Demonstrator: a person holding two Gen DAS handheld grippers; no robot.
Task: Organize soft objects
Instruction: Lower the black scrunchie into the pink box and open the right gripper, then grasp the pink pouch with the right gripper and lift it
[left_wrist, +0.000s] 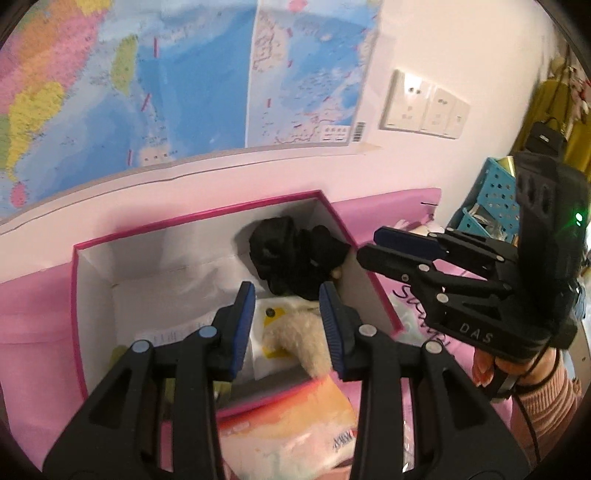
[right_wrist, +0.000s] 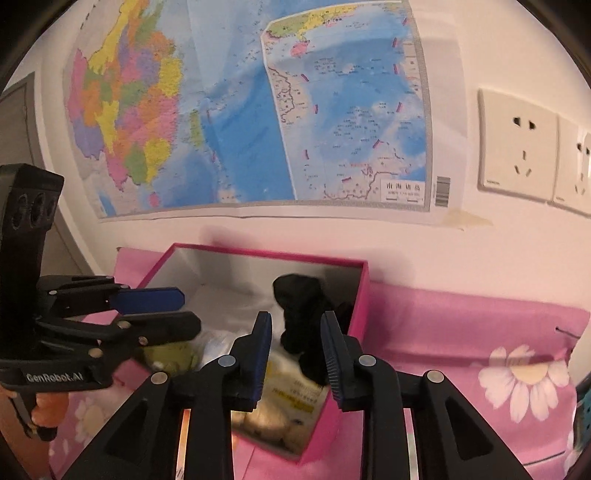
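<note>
An open pink box (left_wrist: 75, 295) with a white inside sits on a pink flowered bed cover. A black soft cloth bundle (left_wrist: 291, 251) lies in its far right corner, also in the right wrist view (right_wrist: 299, 295). Nearer in the box are a cream plush toy (left_wrist: 295, 336) and a white packet with a yellow label (right_wrist: 295, 391). My left gripper (left_wrist: 288, 317) hovers over the box's near side, jaws apart, nothing clamped. My right gripper (right_wrist: 295, 347) stands open just above the box's right wall (right_wrist: 364, 295), the black bundle beyond its tips, untouched.
A green plush (right_wrist: 170, 358) shows under the left gripper (right_wrist: 192, 312). An orange and white plastic packet (left_wrist: 295, 417) lies in front of the box. A blue perforated basket (left_wrist: 491, 192) stands at the right. A map and wall sockets (right_wrist: 517, 147) are behind.
</note>
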